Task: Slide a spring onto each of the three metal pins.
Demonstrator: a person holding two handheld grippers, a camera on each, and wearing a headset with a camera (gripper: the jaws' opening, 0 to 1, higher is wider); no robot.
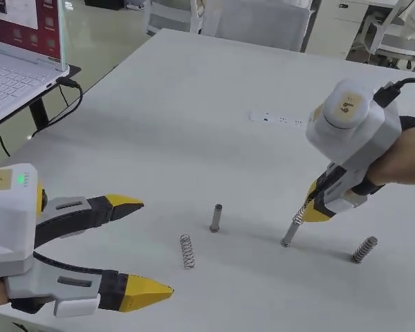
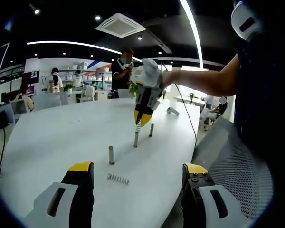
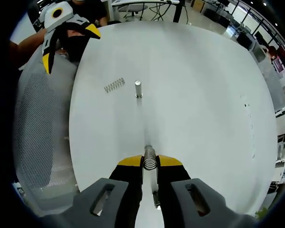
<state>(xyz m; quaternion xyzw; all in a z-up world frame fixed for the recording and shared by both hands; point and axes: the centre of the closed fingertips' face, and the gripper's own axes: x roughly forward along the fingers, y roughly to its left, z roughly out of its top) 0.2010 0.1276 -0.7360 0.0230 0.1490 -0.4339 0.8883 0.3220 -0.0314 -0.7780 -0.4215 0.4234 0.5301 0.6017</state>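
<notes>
My right gripper is shut on a spring, whose lower end meets the top of an upright metal pin. In the right gripper view the jaws pinch that spring. A bare pin stands left of it, and a loose spring lies flat on the white table in front of that pin. At the right a third spring stands up, apparently on a pin. My left gripper is open and holds nothing, near the front left edge.
A laptop with a cable sits on a separate desk at the far left. A small white strip lies mid-table. Office chairs stand behind the table. People stand in the background.
</notes>
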